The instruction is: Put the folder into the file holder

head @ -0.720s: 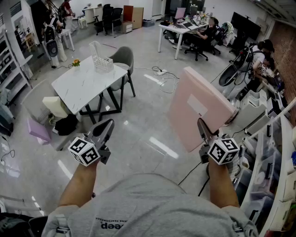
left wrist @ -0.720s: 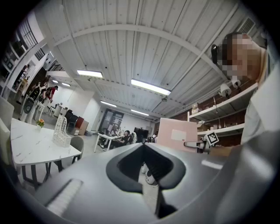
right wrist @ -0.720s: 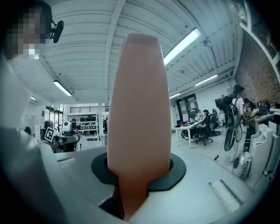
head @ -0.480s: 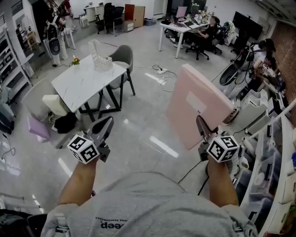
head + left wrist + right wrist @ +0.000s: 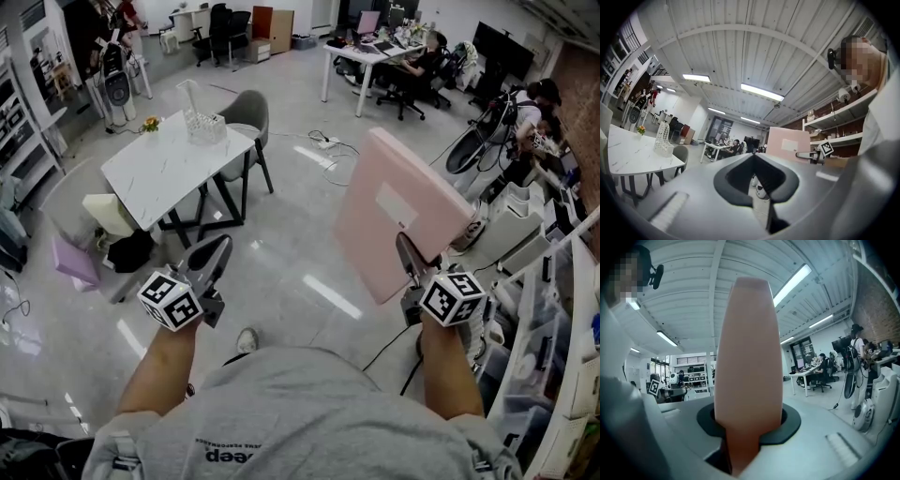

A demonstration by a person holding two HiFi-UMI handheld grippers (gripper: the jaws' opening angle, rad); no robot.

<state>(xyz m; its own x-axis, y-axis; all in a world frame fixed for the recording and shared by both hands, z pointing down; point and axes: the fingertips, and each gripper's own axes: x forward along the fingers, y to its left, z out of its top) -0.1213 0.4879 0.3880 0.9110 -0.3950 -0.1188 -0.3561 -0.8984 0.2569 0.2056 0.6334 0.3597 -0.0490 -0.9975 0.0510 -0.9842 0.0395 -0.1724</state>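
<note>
Right gripper (image 5: pixel 409 251) clamping pink folder (image 5: pixel 394 211), left gripper (image 5: pixel 216 253) empty, white table (image 5: pixel 159 173) beyond

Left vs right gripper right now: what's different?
The left gripper is empty; the right gripper is clamped on the pink folder, which stands up from it. The left gripper's jaws meet; the right gripper's jaws stand apart by the folder's thickness. Both are held out roughly level, and each has a marker cube.

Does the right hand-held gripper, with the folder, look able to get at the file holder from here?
Probably not yet: the file holder stands on the white table across open floor; nothing blocks the walk over.
</note>
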